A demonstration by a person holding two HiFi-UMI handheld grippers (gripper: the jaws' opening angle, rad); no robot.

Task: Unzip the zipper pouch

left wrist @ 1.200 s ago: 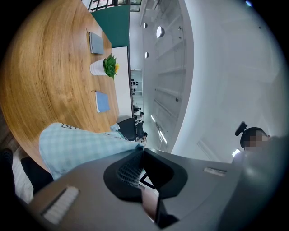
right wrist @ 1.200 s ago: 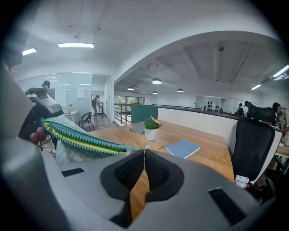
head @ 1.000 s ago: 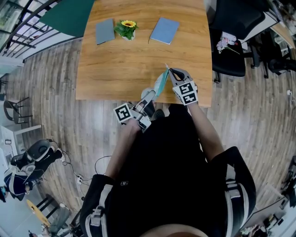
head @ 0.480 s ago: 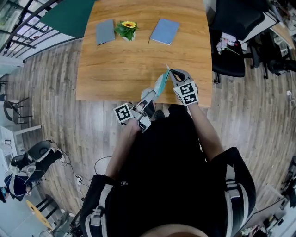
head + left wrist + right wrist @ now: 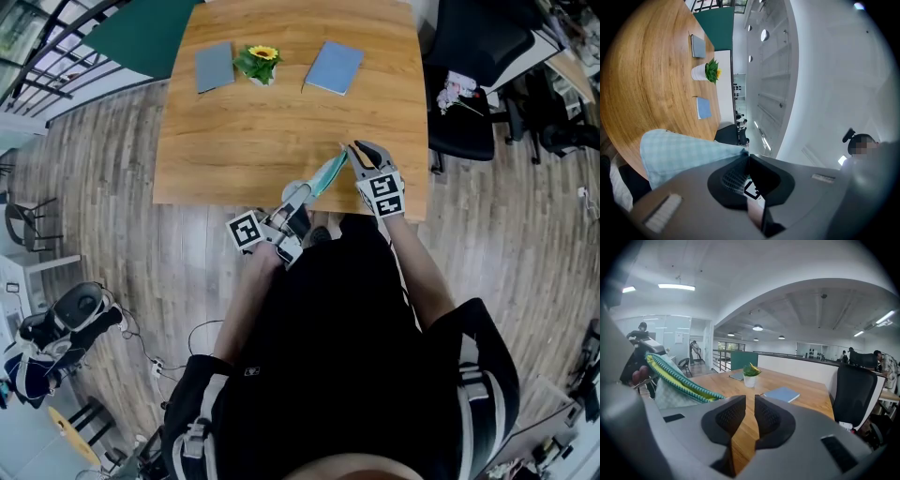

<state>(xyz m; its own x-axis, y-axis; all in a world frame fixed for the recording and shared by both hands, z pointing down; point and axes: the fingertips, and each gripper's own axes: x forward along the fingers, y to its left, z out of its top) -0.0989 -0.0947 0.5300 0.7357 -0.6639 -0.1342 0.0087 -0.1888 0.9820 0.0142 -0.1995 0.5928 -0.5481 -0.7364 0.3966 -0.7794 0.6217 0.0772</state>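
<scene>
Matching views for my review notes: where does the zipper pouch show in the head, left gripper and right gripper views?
Head view: zipper pouch above the table's near edge, right of centre.
Left gripper view: lower left, pale checked fabric.
Right gripper view: left side, teal and yellow zipper edge showing.
Shared landmark: the potted plant on the table.

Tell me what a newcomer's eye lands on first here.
The pale blue checked fabric pouch, with its green-and-yellow zipper edge, is held above the near edge of the wooden table, pinched at one corner by the shut left tongs. Beside it the right tongs have just been opening and hold nothing. Towards the far edge stands a small potted sunflower.
</scene>
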